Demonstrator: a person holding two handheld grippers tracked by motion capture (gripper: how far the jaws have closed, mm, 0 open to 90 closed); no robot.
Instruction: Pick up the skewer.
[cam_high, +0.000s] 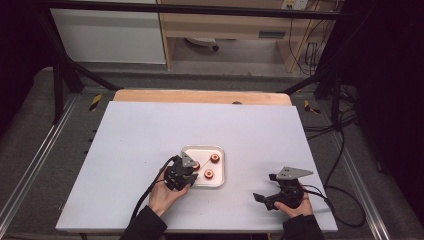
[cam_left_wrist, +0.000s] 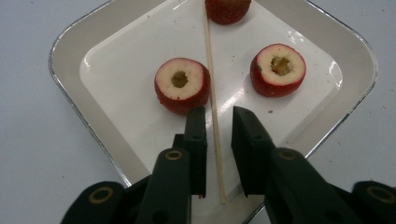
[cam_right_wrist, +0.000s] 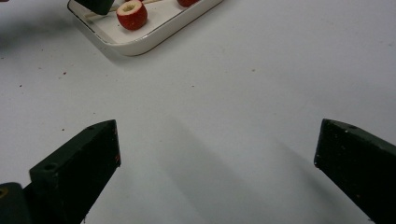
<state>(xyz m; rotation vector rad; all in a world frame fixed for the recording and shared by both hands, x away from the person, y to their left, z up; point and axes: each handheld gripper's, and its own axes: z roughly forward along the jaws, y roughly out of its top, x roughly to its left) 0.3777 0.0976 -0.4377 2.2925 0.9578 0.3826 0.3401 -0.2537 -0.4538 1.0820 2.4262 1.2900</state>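
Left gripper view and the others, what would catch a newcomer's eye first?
First, the white tray near the middle of the table, holding red cored fruit pieces and a thin wooden skewer with one piece threaded at its far end. Next, the left tongs straddling that skewer, a narrow gap on each side. The right tongs stand wide open over bare table, off to the tray's right.

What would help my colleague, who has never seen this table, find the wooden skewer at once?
On the white table sits a square white tray in front of the left gripper. The skewer lies across it, between the jaws: the only thin pale stick among round red cored fruit pieces.
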